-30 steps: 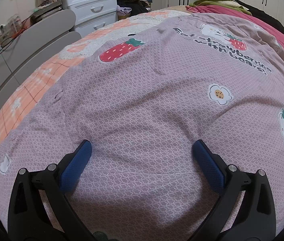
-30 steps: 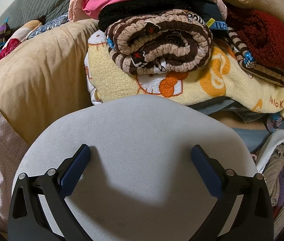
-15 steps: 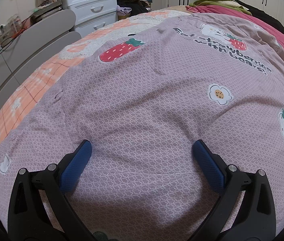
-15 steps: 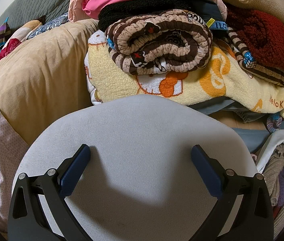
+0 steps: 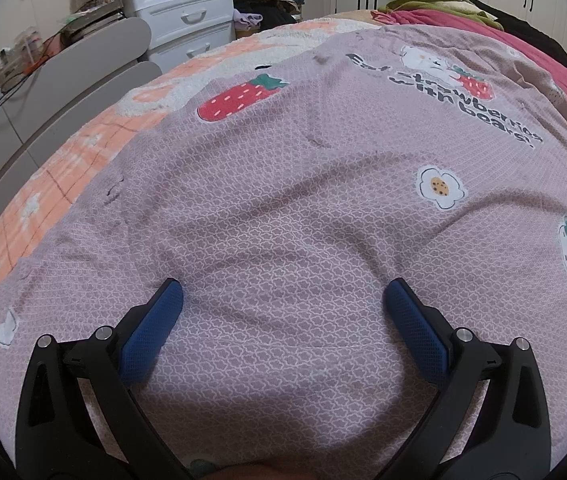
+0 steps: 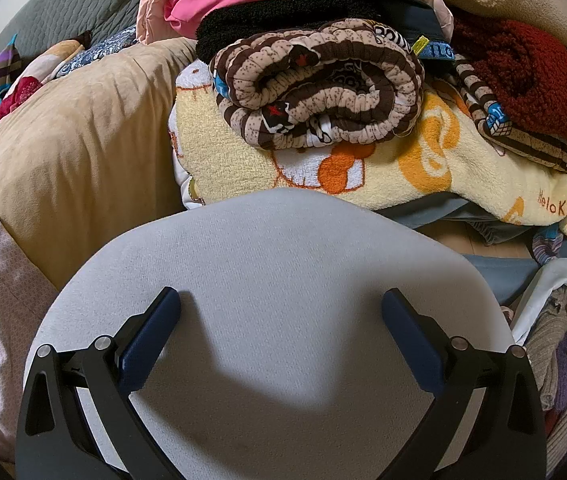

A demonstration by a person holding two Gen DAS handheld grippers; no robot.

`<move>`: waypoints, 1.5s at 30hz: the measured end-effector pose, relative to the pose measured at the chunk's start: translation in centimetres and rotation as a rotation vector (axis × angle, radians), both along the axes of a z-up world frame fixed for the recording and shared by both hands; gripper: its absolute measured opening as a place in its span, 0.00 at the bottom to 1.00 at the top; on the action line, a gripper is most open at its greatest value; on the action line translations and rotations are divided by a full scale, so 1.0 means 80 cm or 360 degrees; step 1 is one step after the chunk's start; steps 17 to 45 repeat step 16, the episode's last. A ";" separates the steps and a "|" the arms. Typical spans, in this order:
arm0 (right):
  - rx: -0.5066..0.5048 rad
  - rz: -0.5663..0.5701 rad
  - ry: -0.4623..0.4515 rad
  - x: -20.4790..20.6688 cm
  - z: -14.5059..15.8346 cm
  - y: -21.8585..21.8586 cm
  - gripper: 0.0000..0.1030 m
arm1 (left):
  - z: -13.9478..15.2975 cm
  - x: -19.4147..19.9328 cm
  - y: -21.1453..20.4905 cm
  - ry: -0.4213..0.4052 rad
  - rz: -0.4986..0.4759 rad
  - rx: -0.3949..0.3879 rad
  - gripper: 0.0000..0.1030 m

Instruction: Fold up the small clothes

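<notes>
My left tongs (image 5: 282, 294) spread wide, empty, hovering low over mauve strawberry-print bedspread (image 5: 303, 208). My right tongs (image 6: 281, 304) equally spread, empty, above grey padded panel (image 6: 283, 280). Clothes to fold sit beyond panel: rolled brown-striped garment (image 6: 319, 88) atop yellow cartoon fleece (image 6: 423, 168). Judgement: soft, light, limp, not slippery; pinch outer loose edge of roll, not bulk.

We see a mauve bedspread (image 5: 283, 208) with a fine white lattice print, red strawberries, a white flower and black lettering, lying over an orange-and-cream checked blanket (image 5: 83, 152). The pads (image 5: 151, 332) are blue on black arms. Before us lie a pale grey cushion (image 6: 283, 300), a tan pillow (image 6: 79, 152), a brown-and-beige striped roll (image 6: 319, 88) and a yellow towel (image 6: 423, 176) with orange cartoon prints.
</notes>
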State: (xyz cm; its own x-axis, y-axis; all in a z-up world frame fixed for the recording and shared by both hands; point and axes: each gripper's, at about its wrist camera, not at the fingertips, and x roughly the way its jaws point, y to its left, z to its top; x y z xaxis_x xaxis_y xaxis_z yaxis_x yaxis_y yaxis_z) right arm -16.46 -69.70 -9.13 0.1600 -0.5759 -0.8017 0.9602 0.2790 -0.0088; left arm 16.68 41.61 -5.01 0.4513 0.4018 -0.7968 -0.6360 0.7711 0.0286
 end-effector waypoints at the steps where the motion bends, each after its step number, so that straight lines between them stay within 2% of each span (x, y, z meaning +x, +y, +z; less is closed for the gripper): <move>1: 0.0000 0.0000 0.0000 0.000 0.000 0.000 0.96 | 0.000 -0.003 0.001 -0.0021 0.0001 -0.0005 0.92; 45: 0.0000 0.0000 -0.0001 0.000 0.000 0.000 0.96 | 0.001 -0.001 -0.003 0.0000 0.0001 0.0016 0.92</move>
